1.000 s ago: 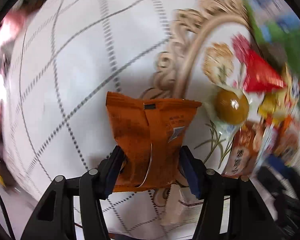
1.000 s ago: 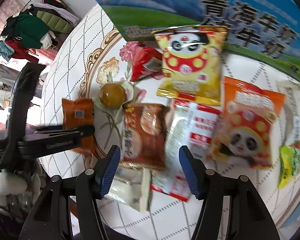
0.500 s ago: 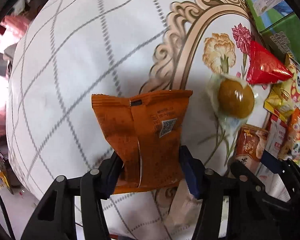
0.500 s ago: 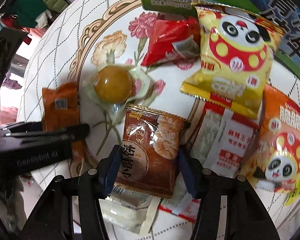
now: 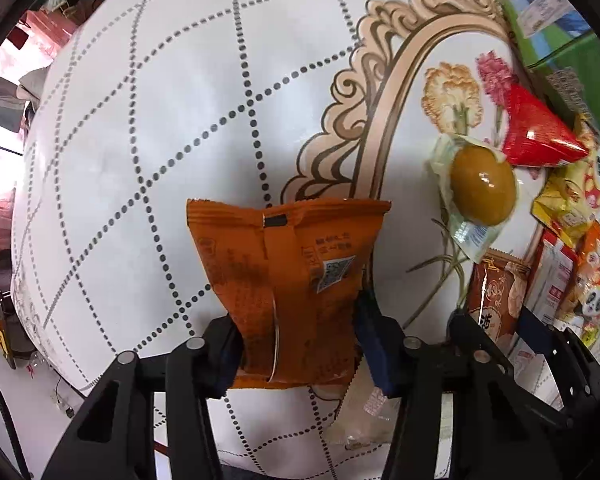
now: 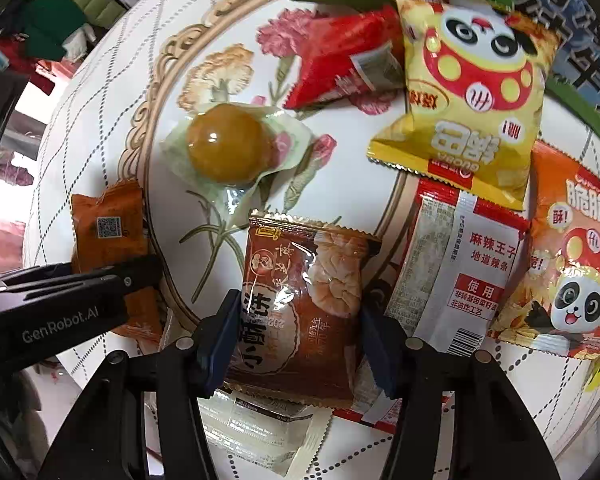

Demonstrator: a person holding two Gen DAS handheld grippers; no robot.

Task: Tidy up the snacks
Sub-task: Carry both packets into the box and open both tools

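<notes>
The left gripper (image 5: 296, 340) is gripping the orange packet (image 5: 288, 280) at lower centre. The right gripper (image 6: 296, 340) is closing around the brown packet (image 6: 300, 304), lower centre.

I saw the orange packet (image 5: 288, 288) standing seam-side up, apart from the rest at the cloth's edge. The brown pastry packet (image 6: 300, 304) lay flat, overlapping a clear sachet (image 6: 260, 436). Beyond it sat the wrapped golden ball (image 6: 228, 148), red triangular pouch (image 6: 340, 64) and yellow panda bag (image 6: 472, 92).
</notes>
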